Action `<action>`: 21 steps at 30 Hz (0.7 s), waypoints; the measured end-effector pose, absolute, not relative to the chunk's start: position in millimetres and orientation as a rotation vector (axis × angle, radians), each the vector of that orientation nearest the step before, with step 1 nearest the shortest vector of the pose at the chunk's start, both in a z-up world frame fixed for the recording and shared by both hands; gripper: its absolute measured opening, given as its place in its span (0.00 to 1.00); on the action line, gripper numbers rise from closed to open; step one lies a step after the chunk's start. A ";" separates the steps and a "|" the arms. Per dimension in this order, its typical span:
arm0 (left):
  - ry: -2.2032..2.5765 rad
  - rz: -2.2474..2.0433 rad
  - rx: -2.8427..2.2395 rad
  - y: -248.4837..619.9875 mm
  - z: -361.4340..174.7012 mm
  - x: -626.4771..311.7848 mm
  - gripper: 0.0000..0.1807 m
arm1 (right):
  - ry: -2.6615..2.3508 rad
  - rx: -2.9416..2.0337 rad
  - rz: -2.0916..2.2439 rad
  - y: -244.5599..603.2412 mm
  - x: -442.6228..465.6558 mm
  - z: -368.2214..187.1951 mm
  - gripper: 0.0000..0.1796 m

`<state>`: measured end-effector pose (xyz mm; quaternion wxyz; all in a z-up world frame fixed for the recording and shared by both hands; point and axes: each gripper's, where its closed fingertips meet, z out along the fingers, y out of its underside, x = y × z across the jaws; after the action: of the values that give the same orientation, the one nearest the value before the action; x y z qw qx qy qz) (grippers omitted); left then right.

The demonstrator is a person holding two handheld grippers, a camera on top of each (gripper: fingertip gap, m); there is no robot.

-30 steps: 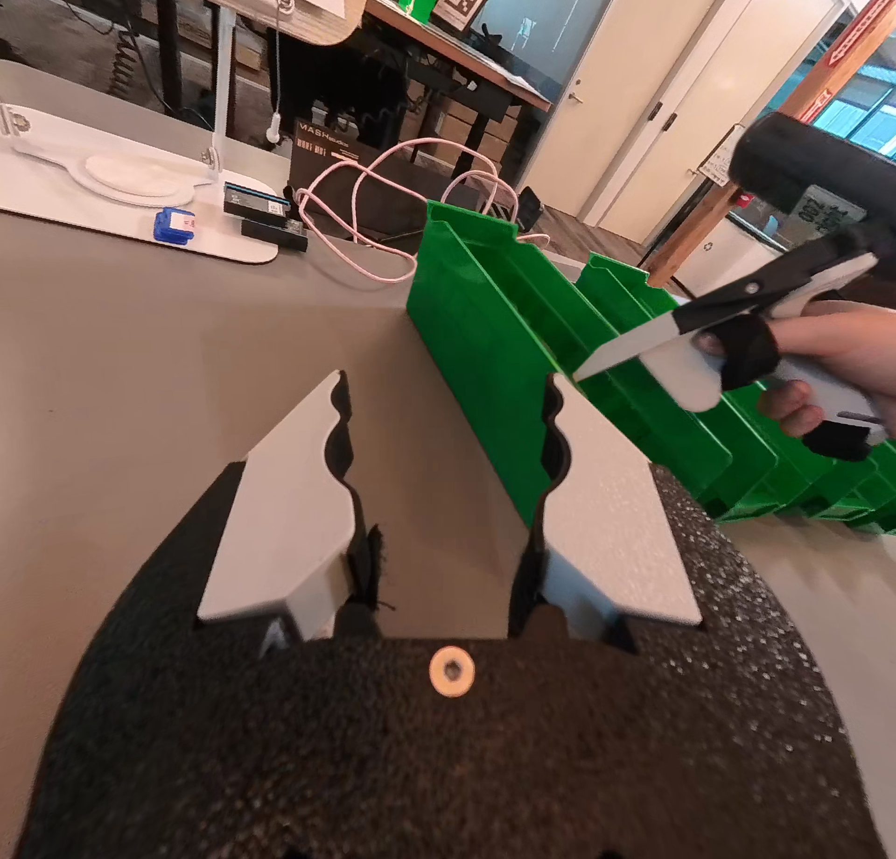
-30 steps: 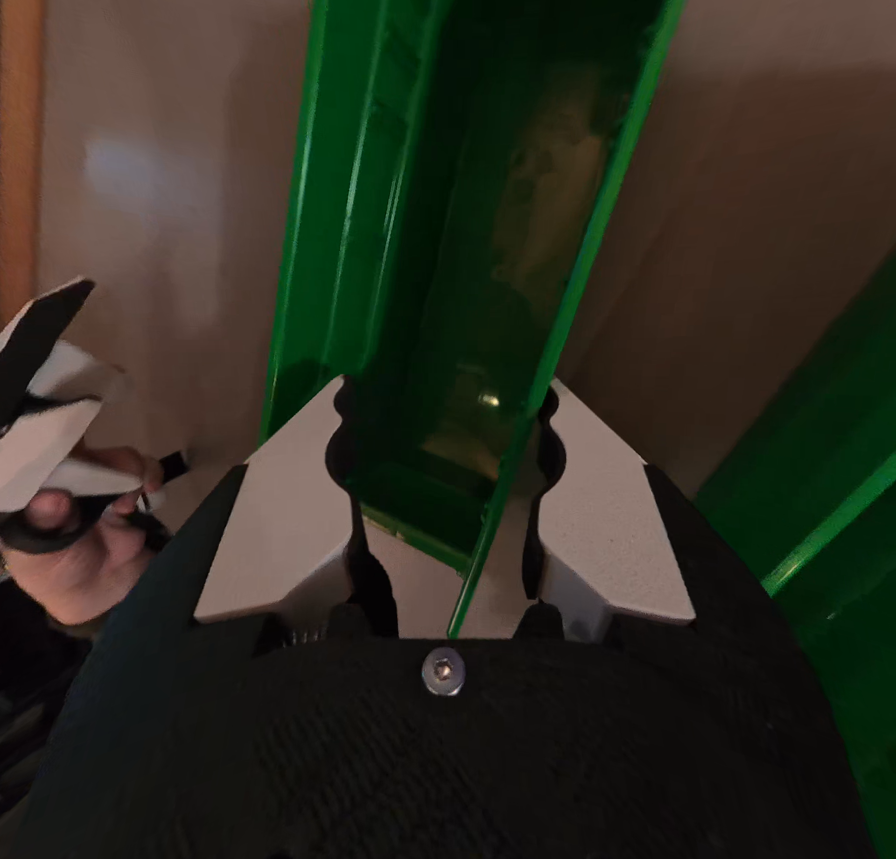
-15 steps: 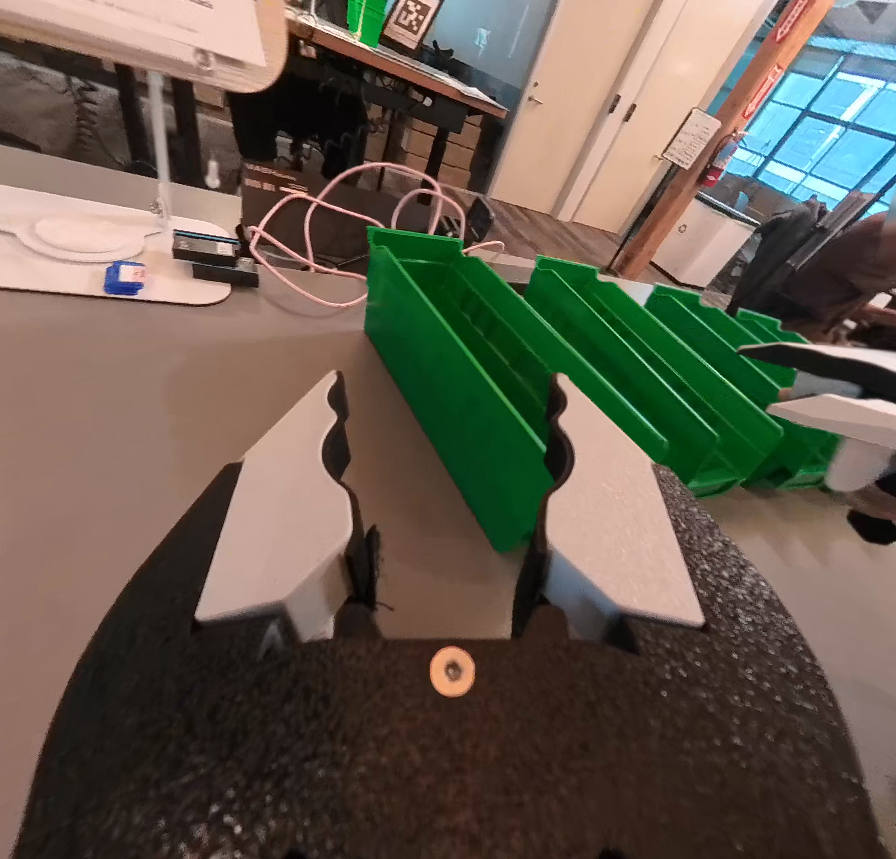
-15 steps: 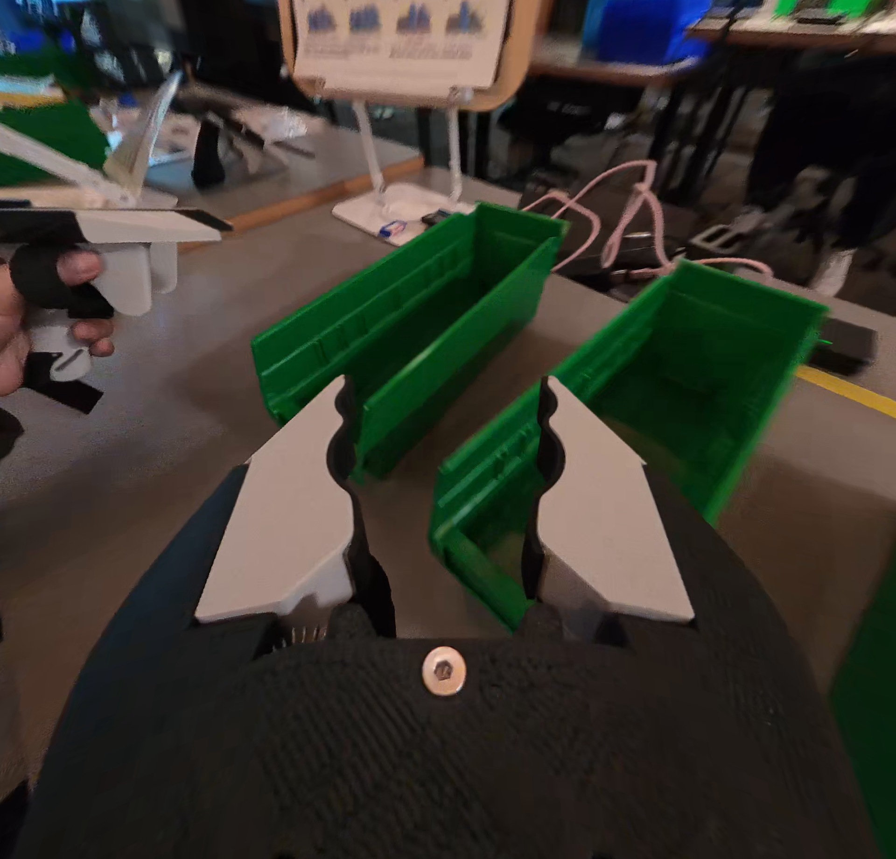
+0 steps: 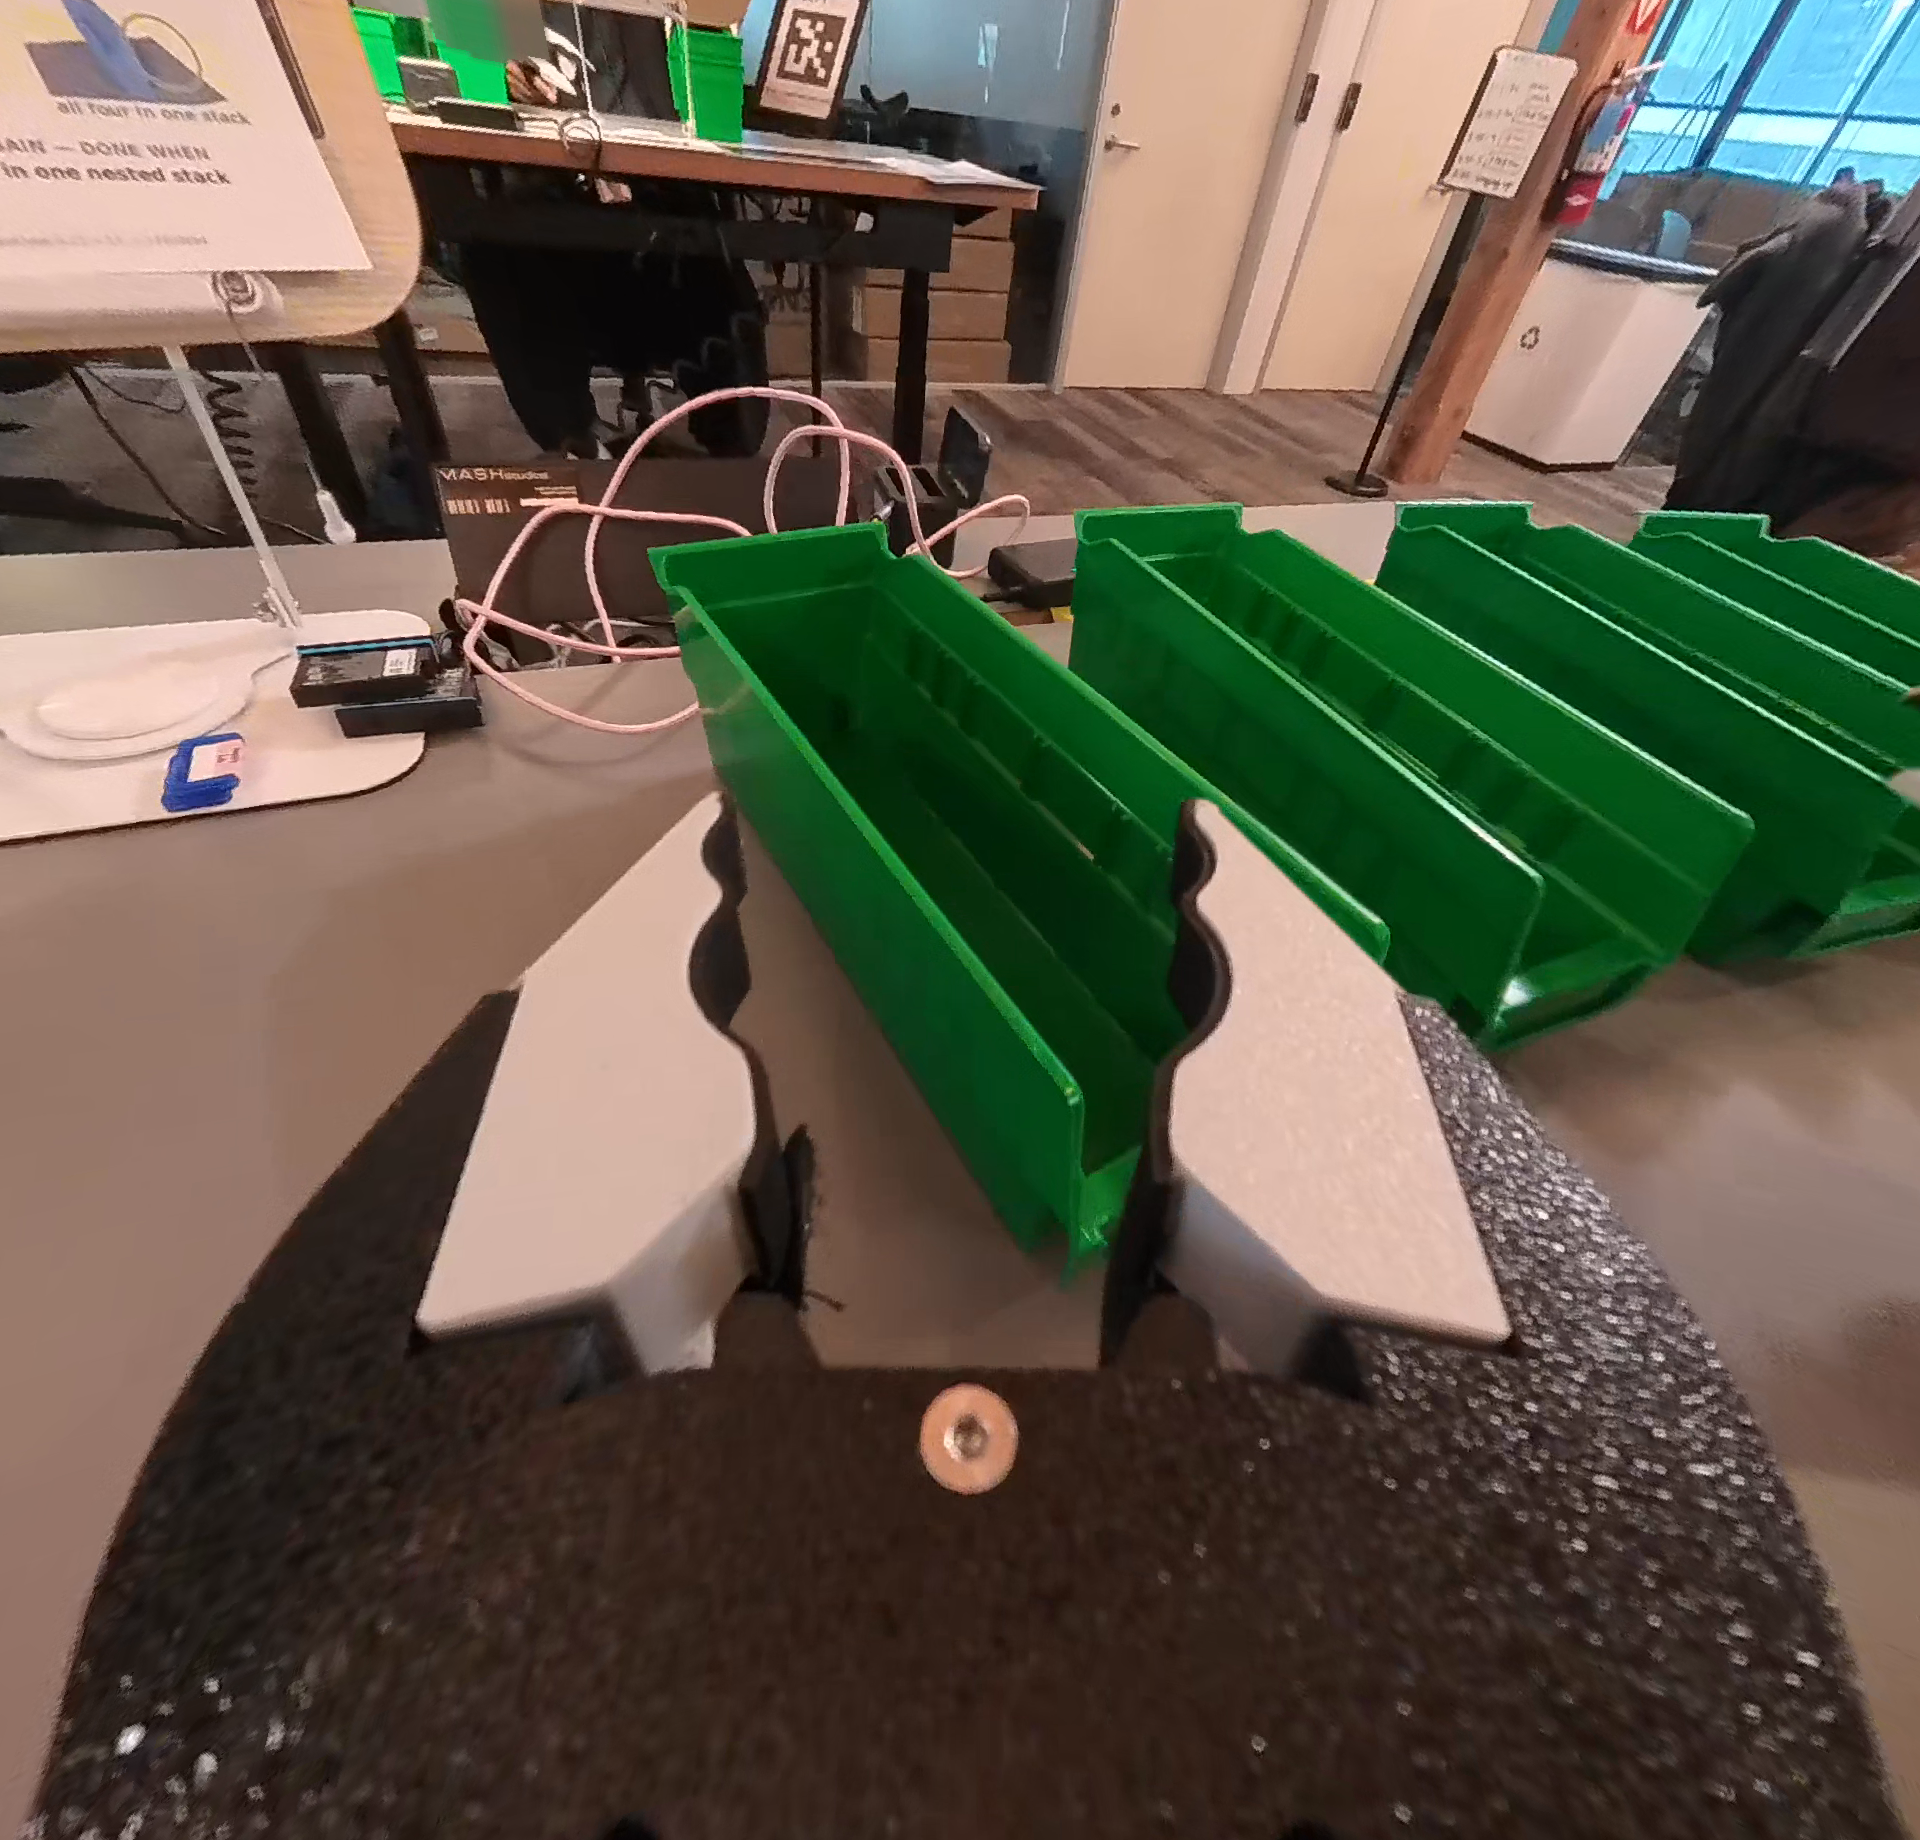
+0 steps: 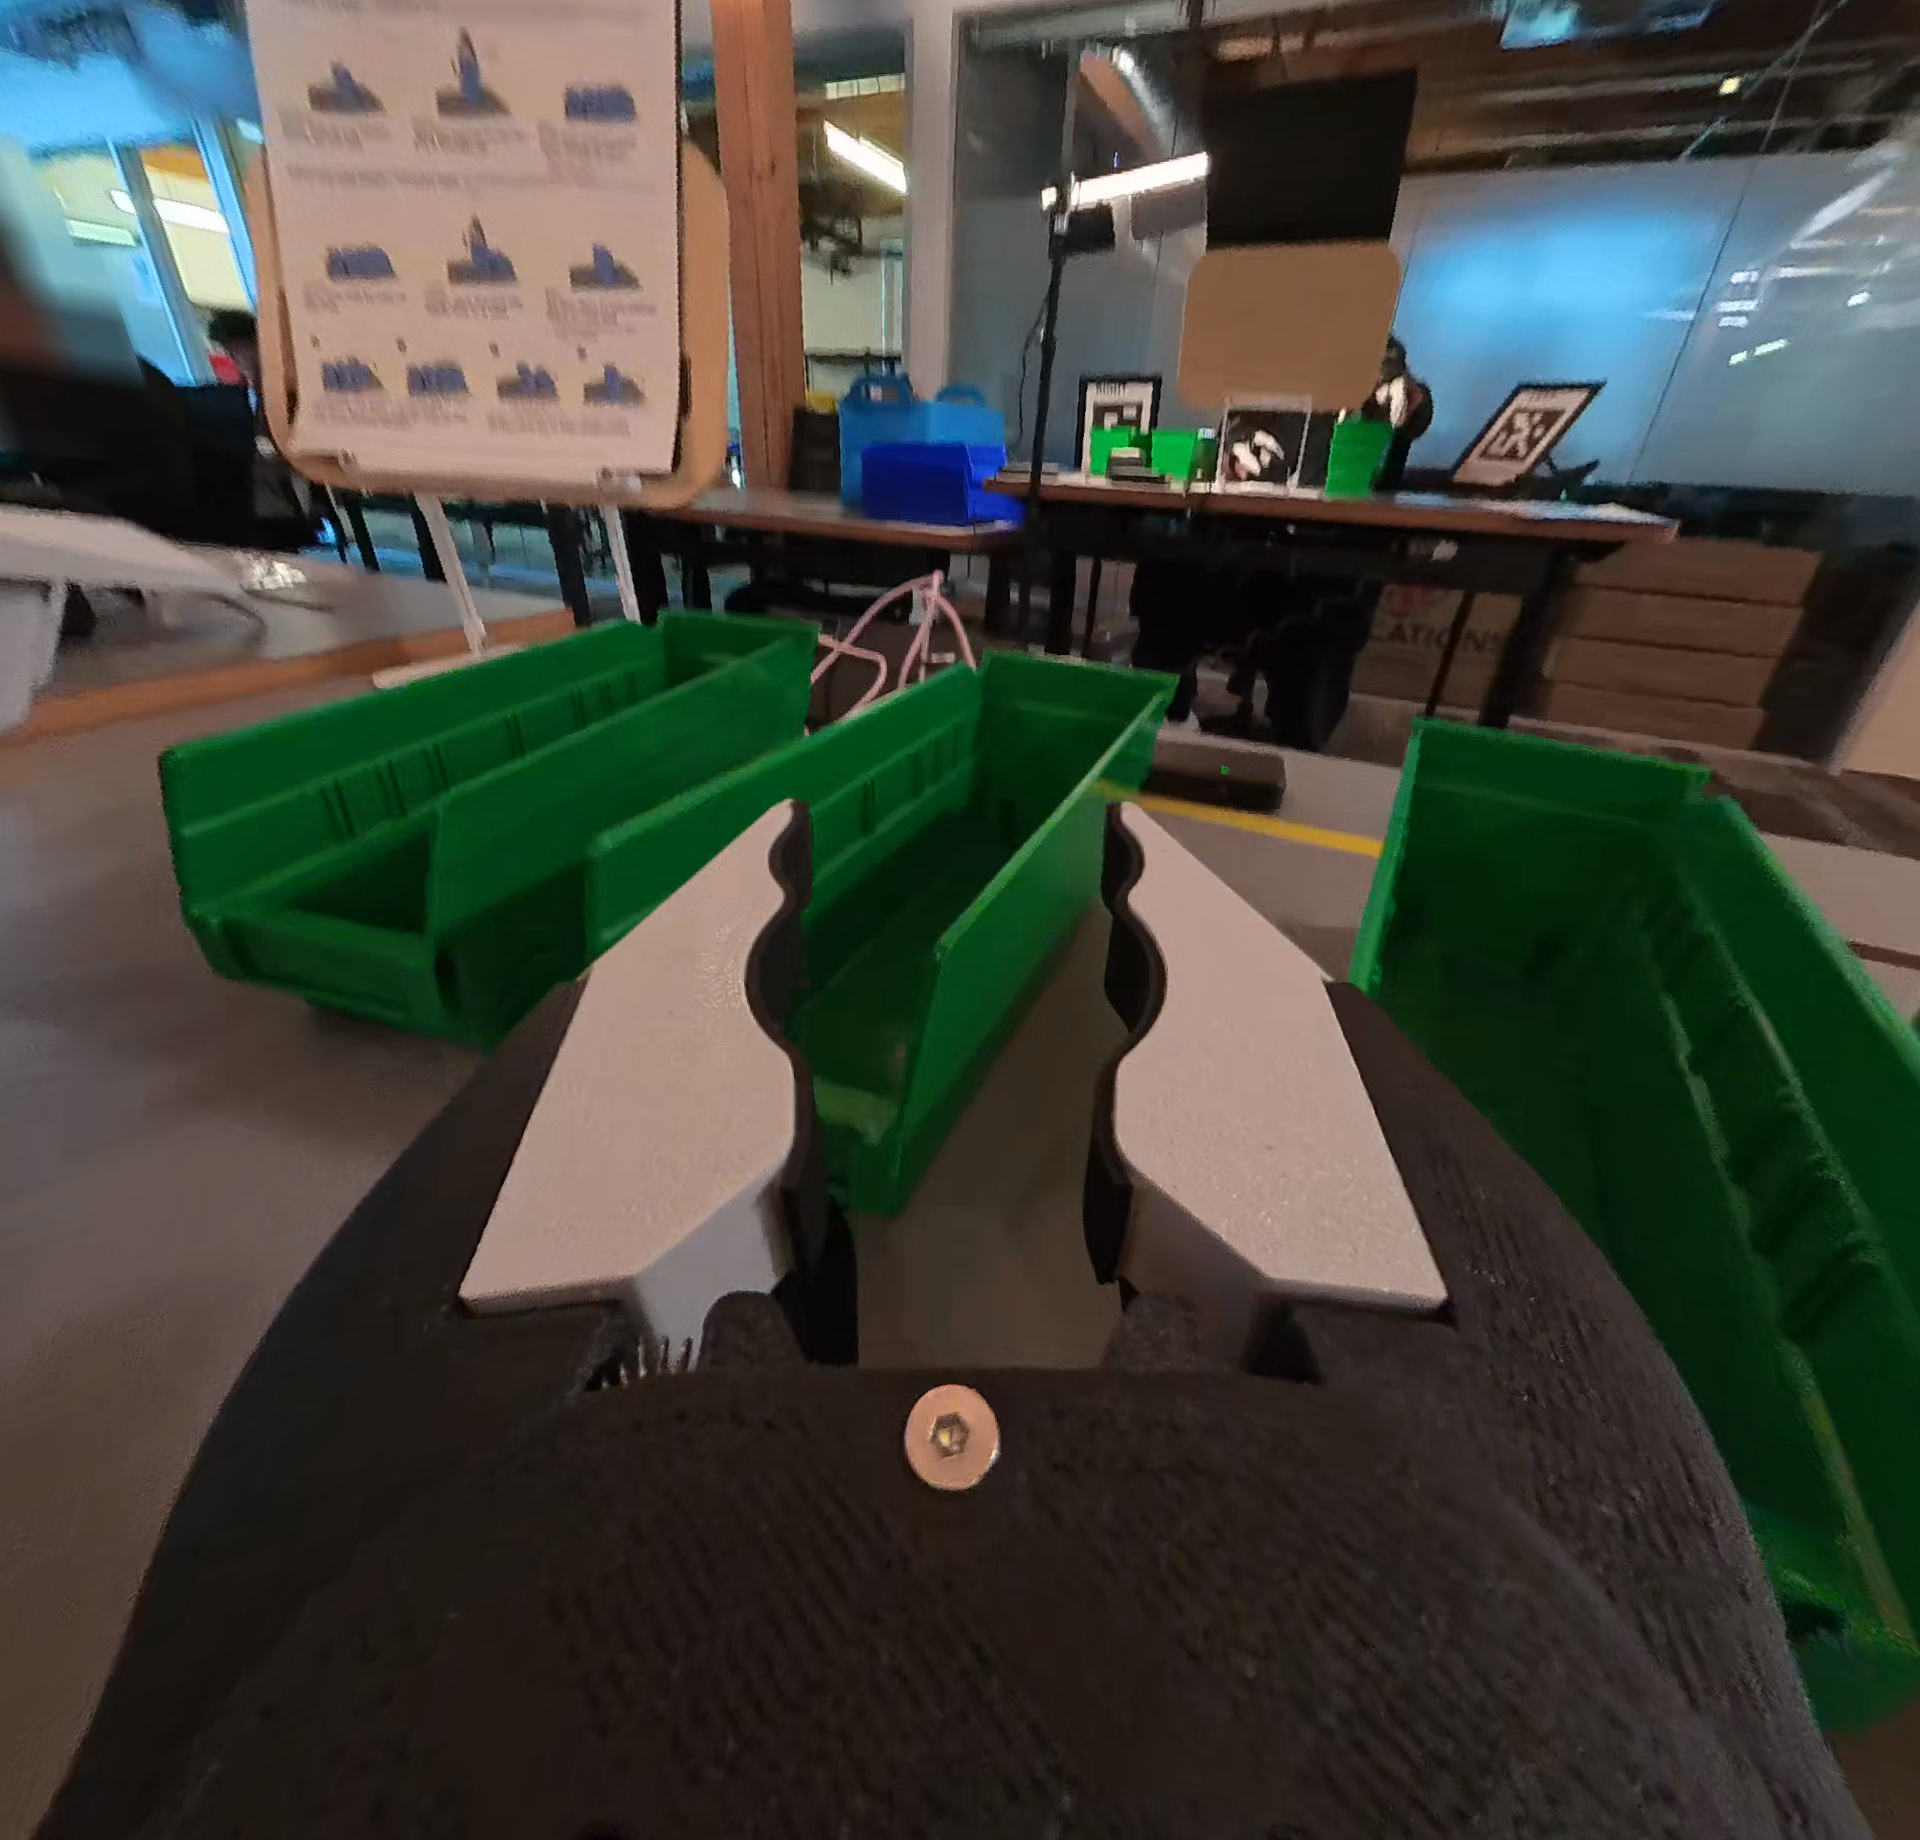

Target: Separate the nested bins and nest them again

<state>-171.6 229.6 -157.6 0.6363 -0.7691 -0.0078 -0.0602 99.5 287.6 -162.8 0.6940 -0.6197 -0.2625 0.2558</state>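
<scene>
Several long green bins stand apart, side by side on the grey table (image 5: 260,1011). In the left wrist view my left gripper (image 5: 956,845) is open and empty at the near end of the leftmost bin (image 5: 883,751), whose near left wall lies between the fingers, untouched. More bins (image 5: 1351,751) line up to its right. In the right wrist view my right gripper (image 6: 956,824) is open and empty. The right wall of the middle bin (image 6: 1029,886) lies between its fingers. One bin (image 6: 416,834) stands left of it and another (image 6: 1610,1063) right.
A sign stand with a white base (image 5: 312,782) holds small black boxes (image 5: 384,678) and a blue item (image 5: 203,772) at the table's left. A pink cable (image 5: 623,543) loops behind the bins. A black device (image 6: 1216,777) and a yellow line (image 6: 1278,834) lie at the far edge.
The right gripper has swung up from looking down into a bin to looking level across the table. The left gripper has closed in on the leftmost bin. Each gripper has left the other's view.
</scene>
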 end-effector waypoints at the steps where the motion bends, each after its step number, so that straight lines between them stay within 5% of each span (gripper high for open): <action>1: -0.015 -0.134 -1.753 230.7 -157.1 -171.4 0.45 | -0.600 -1.409 0.551 289.6 97.3 -168.7 0.31; 21: -0.043 -0.175 -1.715 226.5 -139.5 -182.0 0.44 | -0.566 -1.900 0.461 334.4 67.2 -257.6 0.28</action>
<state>-182.0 226.5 -139.5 0.6508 -0.7551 -0.0189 -0.0771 67.2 334.4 -257.6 0.5256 -0.7942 -0.2365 0.1927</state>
